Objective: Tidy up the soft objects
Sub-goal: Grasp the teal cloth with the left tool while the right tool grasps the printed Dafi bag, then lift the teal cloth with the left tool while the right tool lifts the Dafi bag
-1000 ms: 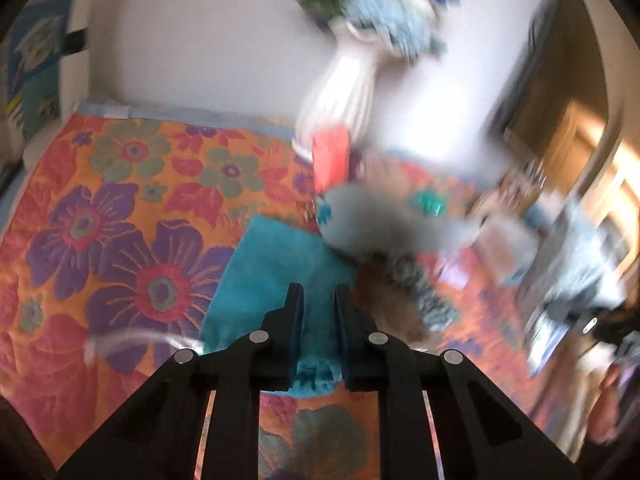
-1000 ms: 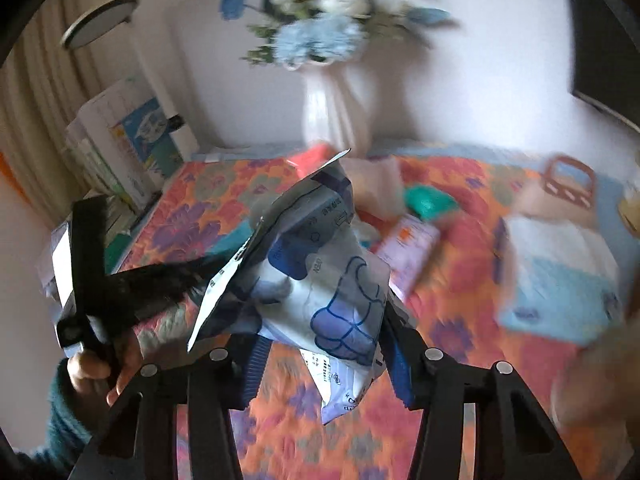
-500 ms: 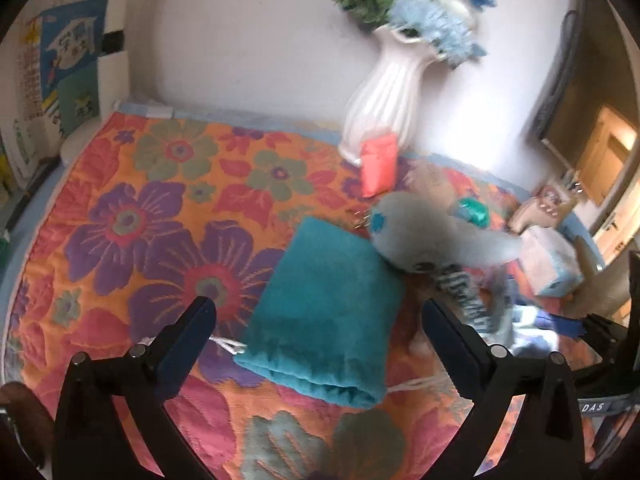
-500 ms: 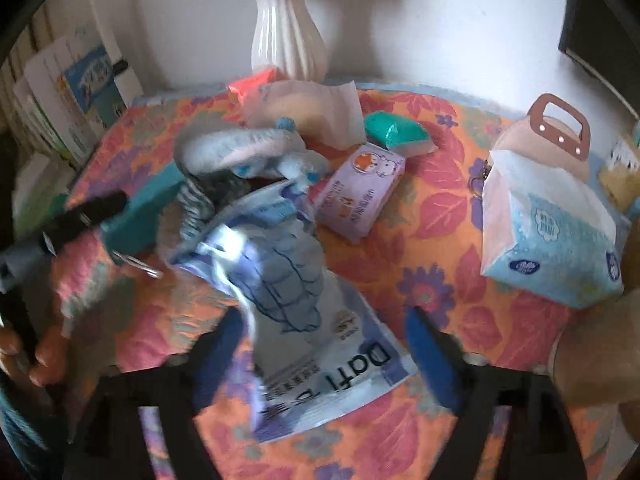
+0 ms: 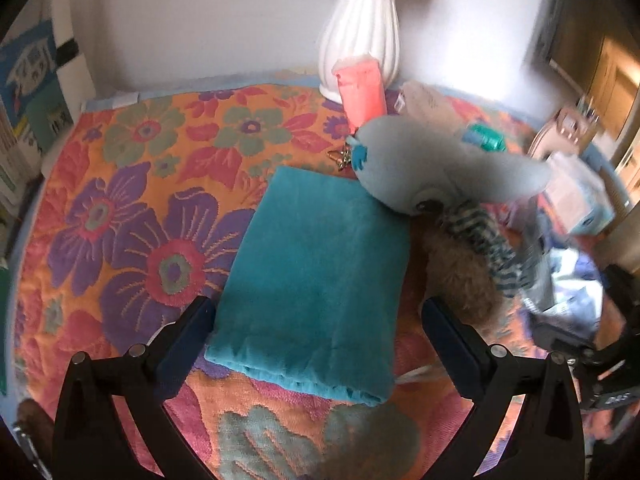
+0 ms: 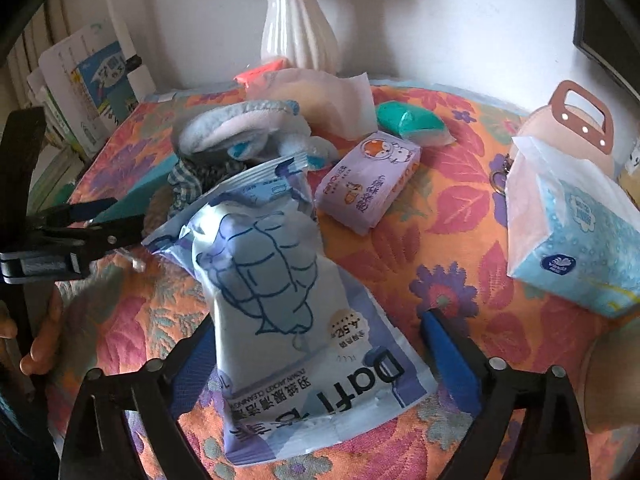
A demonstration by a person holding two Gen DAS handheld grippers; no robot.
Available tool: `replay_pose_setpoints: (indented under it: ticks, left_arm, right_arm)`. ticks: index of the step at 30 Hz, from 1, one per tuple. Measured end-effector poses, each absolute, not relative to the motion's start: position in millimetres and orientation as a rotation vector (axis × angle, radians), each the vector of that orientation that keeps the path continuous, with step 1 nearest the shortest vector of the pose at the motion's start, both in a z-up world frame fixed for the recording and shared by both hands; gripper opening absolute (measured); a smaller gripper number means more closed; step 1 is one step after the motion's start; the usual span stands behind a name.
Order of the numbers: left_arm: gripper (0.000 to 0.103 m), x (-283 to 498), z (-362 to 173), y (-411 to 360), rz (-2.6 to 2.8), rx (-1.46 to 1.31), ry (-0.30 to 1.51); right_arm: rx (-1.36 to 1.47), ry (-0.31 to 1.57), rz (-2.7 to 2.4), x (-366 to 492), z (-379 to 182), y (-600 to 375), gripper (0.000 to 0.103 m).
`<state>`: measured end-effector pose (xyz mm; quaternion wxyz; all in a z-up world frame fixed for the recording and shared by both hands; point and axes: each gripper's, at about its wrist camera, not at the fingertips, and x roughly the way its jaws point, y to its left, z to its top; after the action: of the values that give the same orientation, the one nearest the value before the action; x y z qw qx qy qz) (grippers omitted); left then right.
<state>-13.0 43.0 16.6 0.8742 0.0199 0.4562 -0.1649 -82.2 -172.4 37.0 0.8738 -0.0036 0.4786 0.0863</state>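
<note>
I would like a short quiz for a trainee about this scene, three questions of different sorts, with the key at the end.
1. True or false: the left gripper is shut on the teal pouch.
2. Multiple choice: the blue and white wipes pack in front of the right gripper is A) lying on the flowered cloth, B) standing in the white vase, C) held up in the air.
3. Fill in: right of the wipes pack, beside the green packet, lies a small ______ tissue pack with cartoon animals.

Key: 1 false, its fingers stand wide on either side of the pouch; 2 A; 3 purple.
</note>
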Motion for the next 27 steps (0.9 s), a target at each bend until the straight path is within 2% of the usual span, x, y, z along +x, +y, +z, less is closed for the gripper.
replay_pose_setpoints:
  ticks: [8,13,14,17,19,21,24,27]
  left_arm:
    - [0.102,-15.7,15.5,40.4,-0.32,0.084,0.947]
    - [0.092,-13.8,14.3,37.5,-0.302,0.104,0.943]
    - [0.084,-14.1,13.9,35.9,-0.294,0.117,0.941]
    - [0.051,-15.5,14.8,32.7,-0.28,0.139,0.916]
    - [0.039,-20.0,16.9,32.2,-0.291,0.146,0.892]
    - [0.023,-22.6,18.5,30.2,-0.292,0.162,0.877]
    - [0.018,-25.3,21.4,33.8,-0.336,0.135,0.872]
    - [0.017,-24.8,27.2,52.7,-0.397,0.006,0.877]
  right_arm:
    - [-0.038,1.0,0.156,-81.5,35.2,-167.4,0.099]
    - [-0.062,1.005,0.148,-80.3,33.5,-163.3,0.101]
    - [-0.06,1.005,0.149,-80.4,33.4,-163.5,0.101]
    - [-0.058,1.004,0.147,-80.8,33.5,-163.9,0.101]
    - [-0.058,0.998,0.138,-81.3,34.3,-164.1,0.101]
    - [-0.051,0.991,0.135,-81.1,35.7,-165.4,0.101]
    - [-0.024,0.998,0.152,-80.2,36.8,-168.7,0.101]
    - [0.003,1.0,0.174,-79.0,38.0,-172.2,0.101]
